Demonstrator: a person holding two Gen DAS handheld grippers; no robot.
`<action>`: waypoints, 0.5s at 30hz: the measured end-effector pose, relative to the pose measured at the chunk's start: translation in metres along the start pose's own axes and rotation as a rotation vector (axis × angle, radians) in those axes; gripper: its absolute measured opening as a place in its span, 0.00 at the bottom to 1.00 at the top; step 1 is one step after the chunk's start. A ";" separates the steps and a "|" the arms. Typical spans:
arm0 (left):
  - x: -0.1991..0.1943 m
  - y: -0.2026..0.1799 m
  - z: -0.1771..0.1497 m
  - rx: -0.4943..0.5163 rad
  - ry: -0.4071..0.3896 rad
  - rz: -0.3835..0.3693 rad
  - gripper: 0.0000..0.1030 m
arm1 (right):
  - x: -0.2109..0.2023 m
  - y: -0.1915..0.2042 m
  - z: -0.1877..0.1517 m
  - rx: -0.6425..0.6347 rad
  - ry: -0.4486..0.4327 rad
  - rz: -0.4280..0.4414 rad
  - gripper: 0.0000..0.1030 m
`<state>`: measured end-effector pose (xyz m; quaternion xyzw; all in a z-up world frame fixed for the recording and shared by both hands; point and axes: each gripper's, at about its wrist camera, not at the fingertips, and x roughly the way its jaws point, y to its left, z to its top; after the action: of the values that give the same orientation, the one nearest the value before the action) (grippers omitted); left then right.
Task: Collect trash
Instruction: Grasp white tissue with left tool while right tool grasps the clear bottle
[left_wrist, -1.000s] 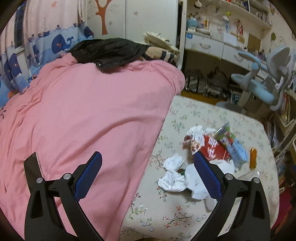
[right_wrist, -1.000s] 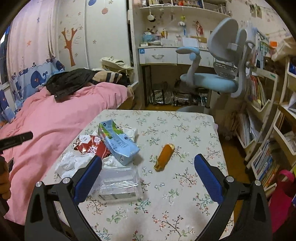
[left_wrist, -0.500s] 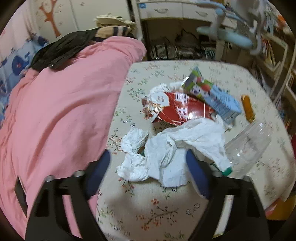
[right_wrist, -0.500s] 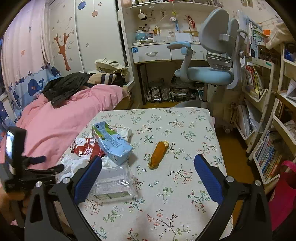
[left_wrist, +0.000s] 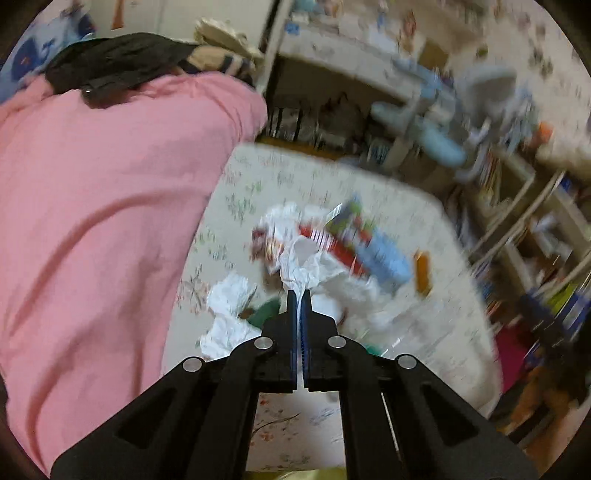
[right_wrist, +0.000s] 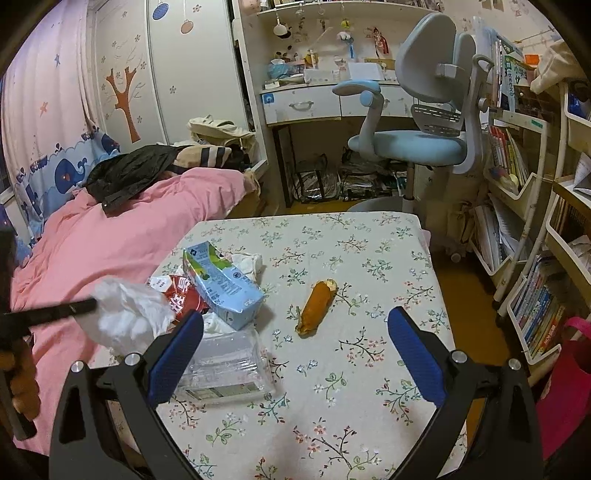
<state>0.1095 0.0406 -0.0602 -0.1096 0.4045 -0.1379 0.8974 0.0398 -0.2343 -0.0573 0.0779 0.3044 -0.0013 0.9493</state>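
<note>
My left gripper (left_wrist: 299, 293) is shut on a crumpled white tissue (left_wrist: 308, 264) and holds it above the floral table (left_wrist: 258, 181). The same tissue (right_wrist: 129, 314) shows lifted at the left of the right wrist view. Under it lie more white tissues (left_wrist: 231, 295), a red snack wrapper (right_wrist: 184, 295), a blue-green milk carton (right_wrist: 221, 284) and a clear plastic box (right_wrist: 225, 365). An orange half-eaten bun (right_wrist: 317, 306) lies mid-table. My right gripper (right_wrist: 295, 350) is open and empty above the table's near part.
A bed with a pink duvet (right_wrist: 110, 240) borders the table's left side. A blue desk chair (right_wrist: 413, 136) and a desk stand behind the table. Bookshelves (right_wrist: 517, 221) and a pink bag (right_wrist: 565, 387) are at the right.
My left gripper has closed on the white tissue and lifted it off the pile; its view is blurred by motion. My right gripper has stayed open and moved little.
</note>
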 end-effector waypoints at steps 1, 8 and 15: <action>-0.011 0.001 0.003 -0.015 -0.047 -0.018 0.02 | 0.001 0.001 -0.001 -0.003 0.003 0.002 0.93; -0.063 0.006 0.011 -0.061 -0.257 -0.047 0.02 | 0.028 0.034 -0.017 -0.175 0.151 0.068 0.93; -0.065 -0.001 0.013 -0.054 -0.243 -0.052 0.02 | 0.038 0.091 -0.041 -0.591 0.134 0.162 0.93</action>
<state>0.0781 0.0631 -0.0062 -0.1598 0.2933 -0.1358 0.9327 0.0517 -0.1367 -0.0995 -0.1777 0.3463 0.1680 0.9057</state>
